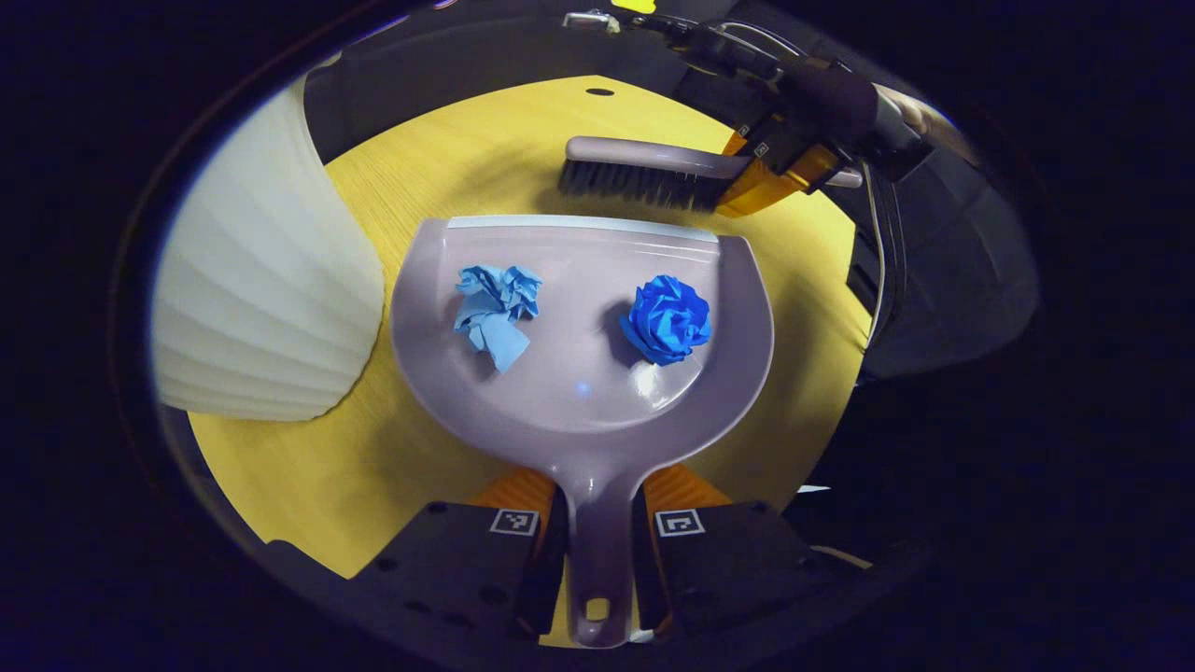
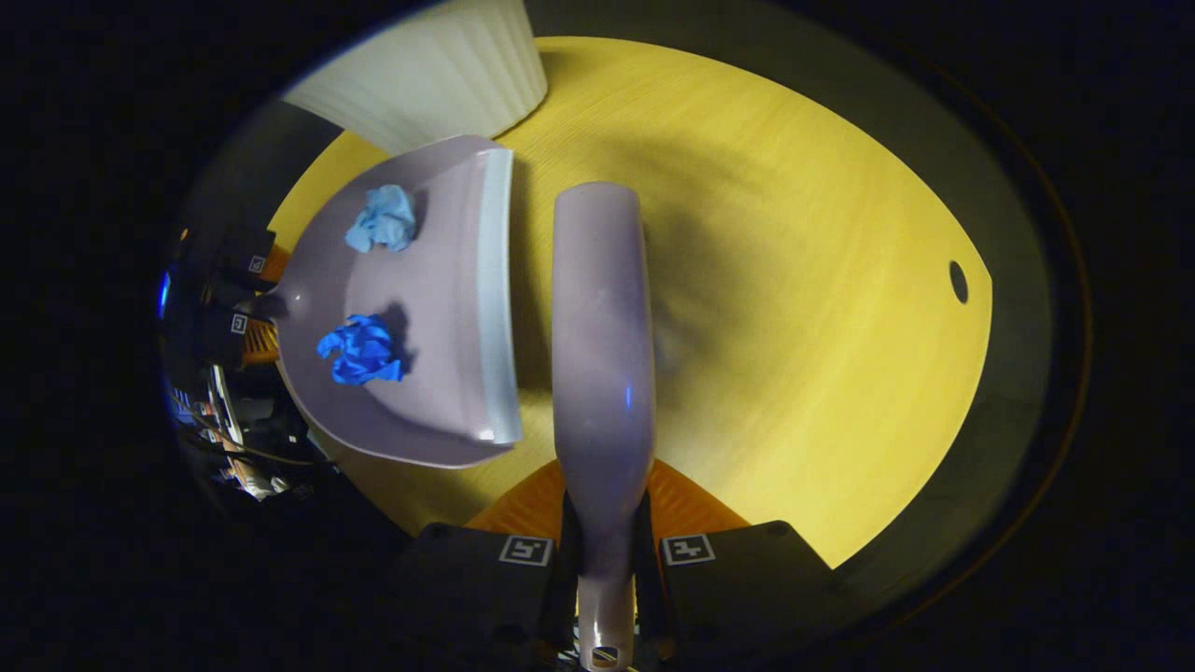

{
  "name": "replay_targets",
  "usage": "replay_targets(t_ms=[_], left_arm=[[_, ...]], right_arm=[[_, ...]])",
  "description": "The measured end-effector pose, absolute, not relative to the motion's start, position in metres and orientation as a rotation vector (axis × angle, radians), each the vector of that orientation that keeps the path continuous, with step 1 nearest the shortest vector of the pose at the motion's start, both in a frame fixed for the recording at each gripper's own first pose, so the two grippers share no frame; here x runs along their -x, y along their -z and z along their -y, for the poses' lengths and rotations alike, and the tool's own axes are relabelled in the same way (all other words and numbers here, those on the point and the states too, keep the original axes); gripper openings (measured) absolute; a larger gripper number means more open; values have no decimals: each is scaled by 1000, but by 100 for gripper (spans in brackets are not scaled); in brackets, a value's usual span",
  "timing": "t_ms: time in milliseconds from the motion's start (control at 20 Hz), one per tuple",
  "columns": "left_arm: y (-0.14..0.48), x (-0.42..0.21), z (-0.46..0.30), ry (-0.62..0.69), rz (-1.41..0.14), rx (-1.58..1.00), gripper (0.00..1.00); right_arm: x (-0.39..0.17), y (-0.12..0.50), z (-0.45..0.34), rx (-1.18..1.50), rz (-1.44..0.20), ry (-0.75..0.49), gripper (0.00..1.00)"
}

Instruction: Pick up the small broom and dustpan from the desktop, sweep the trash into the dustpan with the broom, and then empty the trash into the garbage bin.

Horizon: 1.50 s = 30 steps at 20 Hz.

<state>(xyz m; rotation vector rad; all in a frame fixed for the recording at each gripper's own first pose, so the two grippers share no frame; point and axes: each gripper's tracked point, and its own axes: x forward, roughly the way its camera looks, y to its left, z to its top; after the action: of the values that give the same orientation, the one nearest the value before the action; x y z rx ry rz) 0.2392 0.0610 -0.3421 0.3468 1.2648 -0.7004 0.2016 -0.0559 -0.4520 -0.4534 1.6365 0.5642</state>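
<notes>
The left claw (image 1: 597, 560) is pinching the flat handle of the glossy mauve plastic dustpan (image 1: 579, 373), one finger pressed on each side of it. In the left gripper view the pan's long axis runs straight out from the claw towards twelve o'clock, with its pale front lip farthest away. Both pieces of trash already sit inside: a light-blue crumpled paper wad (image 1: 495, 308) at about eleven o'clock from the handle, and a deep-blue crumpled paper ball (image 1: 667, 319) at about one o'clock.

The right claw (image 2: 605, 560) is clamped on the handle of the mauve plastic hand broom with dark bristles (image 1: 644, 173). In the right gripper view the broom's back (image 2: 602, 336) points to twelve o'clock, parallel to the pan's lip and just beyond it, apart from the pan.

What the emptying turns on, by my reading, is the white ribbed plastic garbage bin (image 1: 261, 280). It stands at about ten o'clock from the left claw, just beside the pan's left rim; whether the two touch cannot be told. The left claw is therefore the nearer one. Since the pan points ahead and the bin lies off to its left, the pan would need lifting above the bin's rim and turning leftwards before tipping, lip down. The yellow wood-grain surface (image 2: 794, 280) around the broom carries no further scraps that I can see, so sweeping looks done.
</notes>
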Motion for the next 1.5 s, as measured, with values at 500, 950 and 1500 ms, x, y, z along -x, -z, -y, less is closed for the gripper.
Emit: replay_targets(t_ms=[500, 950, 1500], left_arm=[[278, -252, -98, 503, -1128, -271, 29], [271, -360, -172, 142, -1064, -528, 29], [353, -379, -53, 74, -1194, -1290, 30]], right_arm=[[-179, 474, 85, 205, -1535, -456, 28], [-182, 471, 82, 129, -1539, -514, 28], [-183, 468, 80, 5, -1558, -590, 28]])
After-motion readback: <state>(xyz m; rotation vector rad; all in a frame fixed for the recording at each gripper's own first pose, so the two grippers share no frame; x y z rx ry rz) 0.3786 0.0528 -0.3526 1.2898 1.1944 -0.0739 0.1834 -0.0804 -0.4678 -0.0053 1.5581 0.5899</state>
